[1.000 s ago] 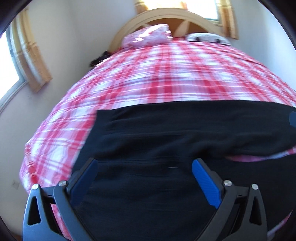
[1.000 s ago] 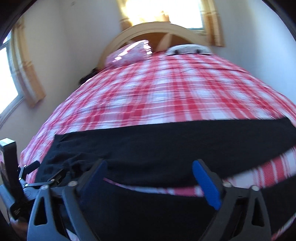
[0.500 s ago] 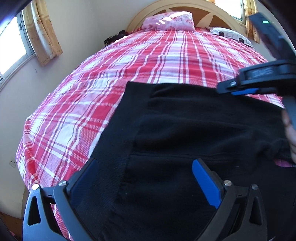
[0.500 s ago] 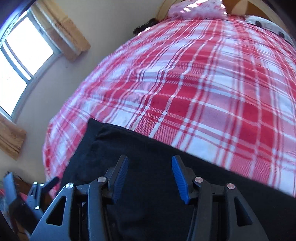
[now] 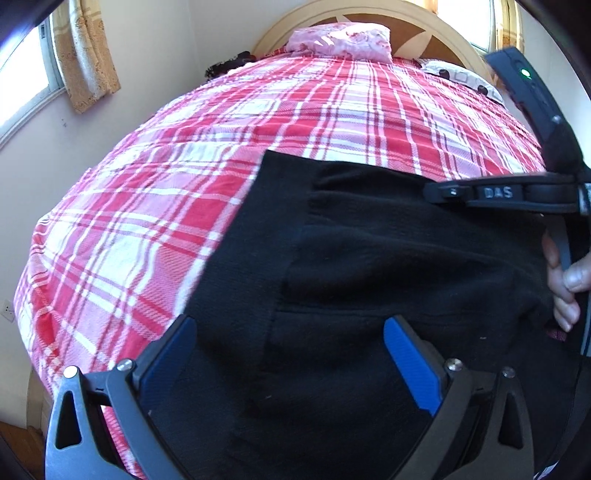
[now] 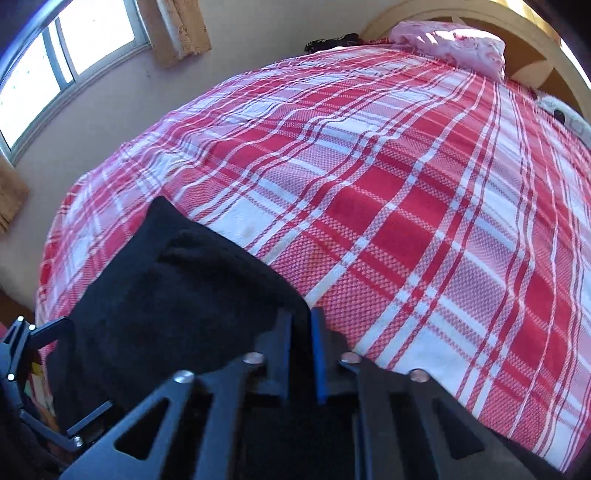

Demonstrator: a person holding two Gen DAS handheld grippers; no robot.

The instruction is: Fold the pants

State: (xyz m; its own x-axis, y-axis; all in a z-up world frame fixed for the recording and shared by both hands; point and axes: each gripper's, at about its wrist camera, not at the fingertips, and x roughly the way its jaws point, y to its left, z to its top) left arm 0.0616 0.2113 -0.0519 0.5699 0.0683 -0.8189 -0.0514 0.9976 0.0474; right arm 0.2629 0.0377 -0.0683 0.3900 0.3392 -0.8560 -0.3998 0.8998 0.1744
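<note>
Left claw (image 5: 288,354) was released, blue pads wide apart, hovering low over the black pants (image 5: 369,266). Cloth filled the gap between its fingers and ran ahead of it; whether the pads touched the fabric could not be told. The pants lay on the red plaid bed (image 5: 147,229), their ribbed edge running forward and left of the left claw, plaid bare beyond that edge.

Right claw (image 6: 301,354) was clenched on the pants: fingers nearly together with a fold of black fabric pinched between them. From that claw the cloth (image 6: 177,295) bulked out to its left and forward, ending in a corner against the plaid (image 6: 406,206). To the right of the claw and ahead of it there was only bedcover.

Only in the left wrist view: the body of the right claw (image 5: 517,192) came in from the right, ahead of the left claw, a grey bar marked "DAS" over the pants, a green light on the piece above it, and the person's right hand (image 5: 565,280) wrapped round the handle. That view did not show the right claw's fingertips, so the grip read only from the right wrist view.

Only in the right wrist view: part of the left claw's frame (image 6: 22,354) at the far left edge, beside the pants.

Both views showed a pink pillow (image 5: 340,40) at the wooden headboard (image 5: 424,22), far ahead, and a curtained window (image 6: 66,62) to the left.
</note>
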